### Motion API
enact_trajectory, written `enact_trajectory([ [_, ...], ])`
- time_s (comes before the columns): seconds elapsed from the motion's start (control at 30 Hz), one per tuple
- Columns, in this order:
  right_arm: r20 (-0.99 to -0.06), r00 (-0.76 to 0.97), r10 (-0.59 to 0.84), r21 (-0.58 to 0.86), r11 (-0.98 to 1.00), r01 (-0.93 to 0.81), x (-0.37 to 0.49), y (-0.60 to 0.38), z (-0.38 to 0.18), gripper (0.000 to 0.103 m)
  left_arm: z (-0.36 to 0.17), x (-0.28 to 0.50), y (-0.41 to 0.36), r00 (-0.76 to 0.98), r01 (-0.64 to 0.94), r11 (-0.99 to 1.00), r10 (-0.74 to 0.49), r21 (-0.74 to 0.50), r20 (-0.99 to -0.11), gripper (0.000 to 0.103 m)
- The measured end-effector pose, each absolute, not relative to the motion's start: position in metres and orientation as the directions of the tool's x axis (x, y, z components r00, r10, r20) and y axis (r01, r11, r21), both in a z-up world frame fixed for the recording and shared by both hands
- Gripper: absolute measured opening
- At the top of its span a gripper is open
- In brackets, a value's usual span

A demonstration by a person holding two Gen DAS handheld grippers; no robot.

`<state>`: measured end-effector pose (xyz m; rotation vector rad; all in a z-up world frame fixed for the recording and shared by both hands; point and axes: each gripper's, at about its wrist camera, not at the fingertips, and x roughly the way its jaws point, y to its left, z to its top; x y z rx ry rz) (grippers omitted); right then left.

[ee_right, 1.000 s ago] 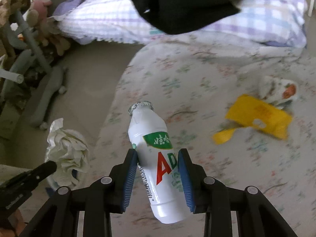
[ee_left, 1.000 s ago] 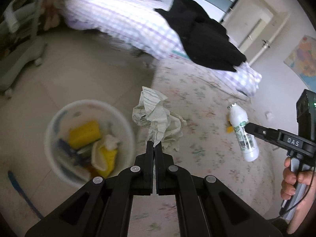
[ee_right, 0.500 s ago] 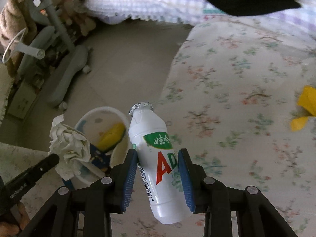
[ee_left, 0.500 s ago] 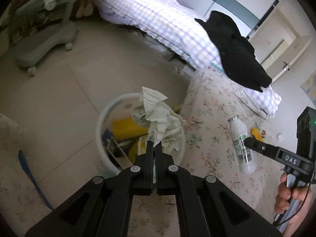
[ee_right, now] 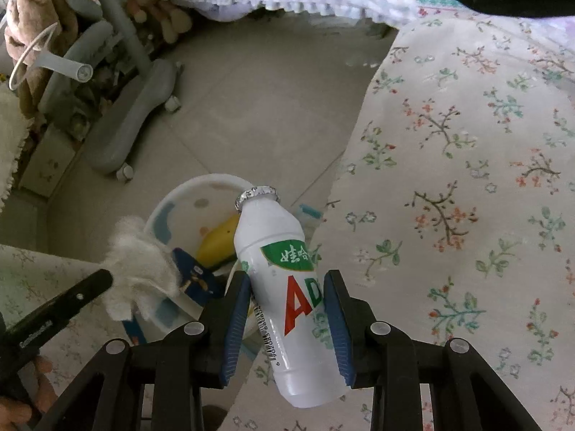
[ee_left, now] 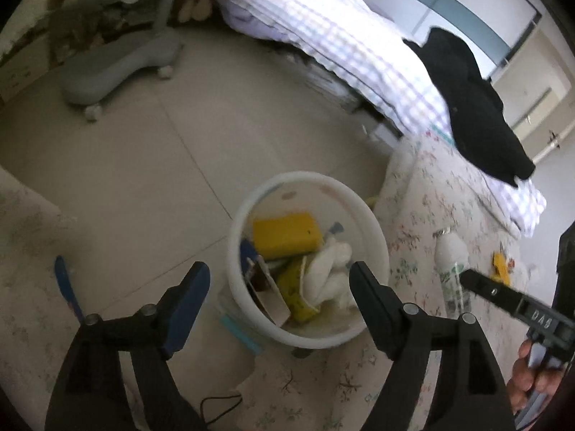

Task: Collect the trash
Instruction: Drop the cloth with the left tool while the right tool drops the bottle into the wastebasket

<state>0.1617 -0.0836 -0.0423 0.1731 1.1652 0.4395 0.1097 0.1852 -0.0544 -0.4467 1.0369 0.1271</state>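
Now the left gripper (ee_left: 276,280) is hanging over the white trash bin (ee_left: 379,237) at lower middle, its jaws just having been opening wide with nothing between them. Bare floor (ee_left: 179,165) is lying open to the bin's left, the flowered bed (ee_right: 467,179) crowding its right. The right gripper (ee_right: 285,319) is squeezing a white bottle (ee_right: 284,280) with a foil top, beside the bin.

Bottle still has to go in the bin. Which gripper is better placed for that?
Right. The right gripper is shut on the white bottle, its cap already over the bin rim. The left gripper has just been opening, nothing between its fingers, paper wad in the bin.
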Motion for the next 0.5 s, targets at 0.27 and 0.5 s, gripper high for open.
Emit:
enact_trajectory([
  [0.27,-0.843,0.304,0.445,0.377,0.890,-0.256,0.165,-0.064,-0.051,0.038,-0.059,0.098,0.184,0.494,-0.317,0.925,-0.027,-0.209,-0.869,0.090],
  [0.5,-0.834,0.277,0.477,0.412,0.873,-0.262,0.166,-0.038,-0.064,0.038,-0.057,0.088,0.197,0.482,-0.337,0.929,0.031,-0.153,-0.876,0.090],
])
